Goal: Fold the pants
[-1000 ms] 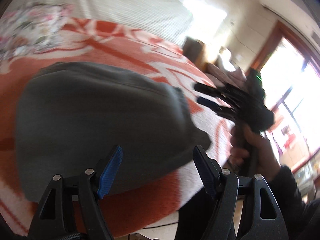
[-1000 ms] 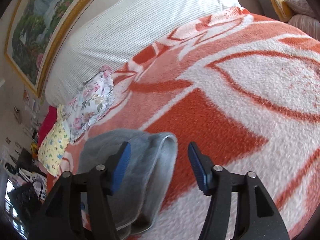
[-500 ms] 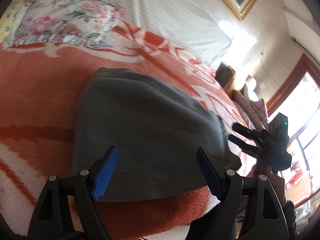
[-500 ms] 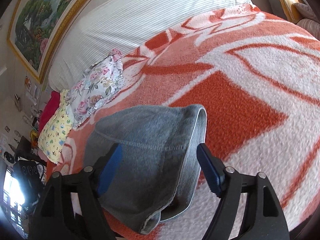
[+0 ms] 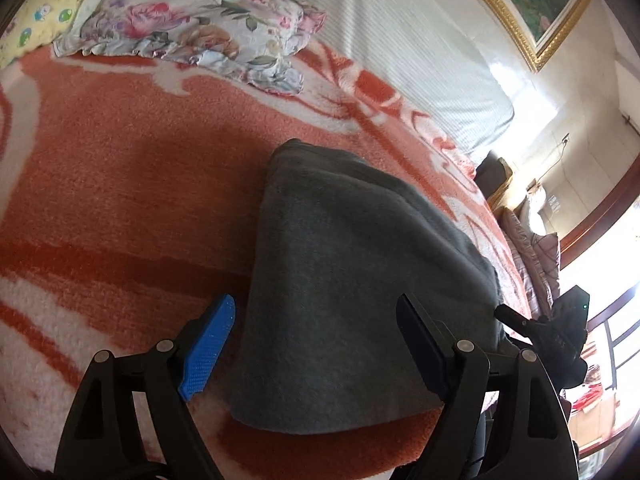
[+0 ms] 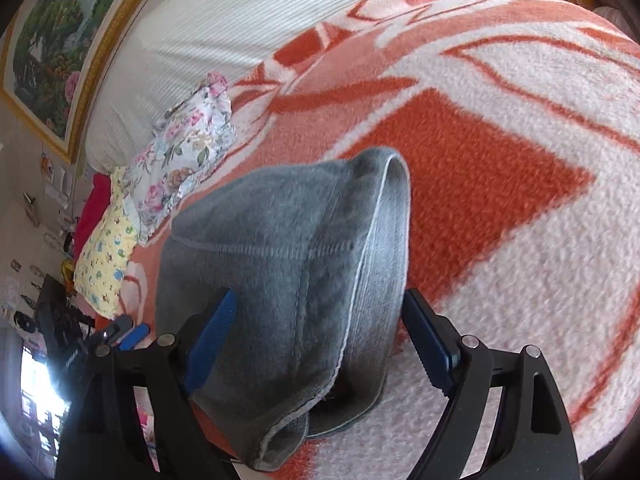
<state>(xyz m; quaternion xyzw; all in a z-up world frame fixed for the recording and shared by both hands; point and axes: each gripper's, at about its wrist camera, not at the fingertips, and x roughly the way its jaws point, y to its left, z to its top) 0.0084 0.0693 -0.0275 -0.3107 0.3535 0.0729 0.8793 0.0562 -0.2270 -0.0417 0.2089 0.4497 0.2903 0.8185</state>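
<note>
Grey pants [image 5: 360, 292] lie on the bed, on the orange/white blanket [image 5: 120, 184], already in a compact folded bundle w/ waistband [image 6: 384, 248] showing in right wrist view.

Left gripper [image 5: 316, 348]: fingers spread wide, holding nothing, blue pads straddling the near edge of the bundle; cloth runs straight ahead & away from the fingertips. Long axis roughly along the fingers' pointing dir.

Right gripper [image 6: 320, 344]: fingers also apart, empty, w/ the open hem/waistband end directly btwn & just beyond them, a loose lip drooping below the pads.

Both hands abt equally near, at opposite ends; right gripper seen at far right beyond the bundle in left view [image 5: 560, 332]. Contact w/ cloth: can't tell.

Judgement: next move prob. a pinch at each end for a last fold or tidy. Floral pillow [image 5: 192, 20] well beyond fingers.
</note>
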